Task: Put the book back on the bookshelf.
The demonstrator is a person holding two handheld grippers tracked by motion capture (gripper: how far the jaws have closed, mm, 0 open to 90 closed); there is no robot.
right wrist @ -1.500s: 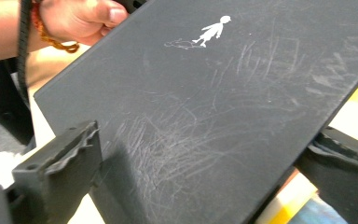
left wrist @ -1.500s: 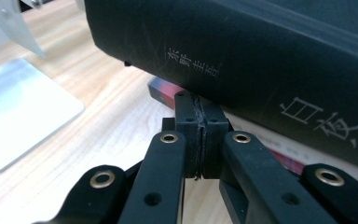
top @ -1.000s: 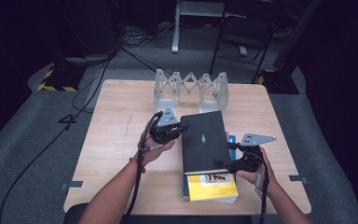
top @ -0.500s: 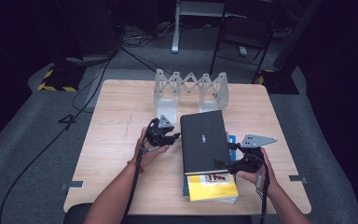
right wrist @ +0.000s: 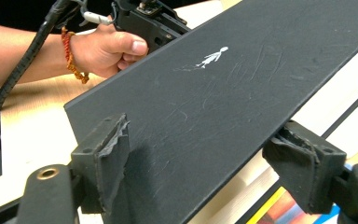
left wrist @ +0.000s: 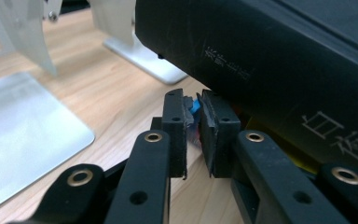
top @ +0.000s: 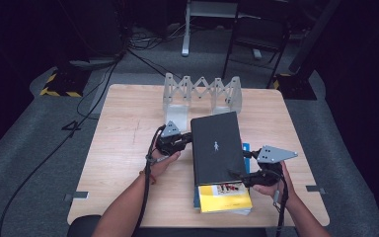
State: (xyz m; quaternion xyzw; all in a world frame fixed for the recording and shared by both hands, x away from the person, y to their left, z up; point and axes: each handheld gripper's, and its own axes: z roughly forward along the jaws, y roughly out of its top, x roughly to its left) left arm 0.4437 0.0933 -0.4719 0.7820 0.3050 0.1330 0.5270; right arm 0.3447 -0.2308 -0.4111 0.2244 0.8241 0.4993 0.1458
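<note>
A black book (top: 216, 148) (right wrist: 223, 84) with a small white figure on its cover tops a stack with a yellow book (top: 224, 198) and a blue book (top: 246, 148). My right gripper (top: 242, 168) (right wrist: 203, 156) straddles the black book's near right corner; its jaws have just been closing, with a pad against each edge. My left gripper (top: 187, 139) (left wrist: 193, 100) is low at the black book's left edge, under its overhang. Its jaws have just closed, and the pad tips pinch a thin blue corner, apparently the blue book (left wrist: 194, 106).
A white fold-out book rack (top: 202, 91) stands at the table's far middle, its metal foot plate (left wrist: 28, 135) just left of my left gripper. Bare wooden tabletop (top: 128, 123) lies to the left. Cables and dark floor surround the table.
My left gripper has sunk from beside the black book's far left corner down to the tabletop at its left edge. The right gripper and the black book have hardly moved.
</note>
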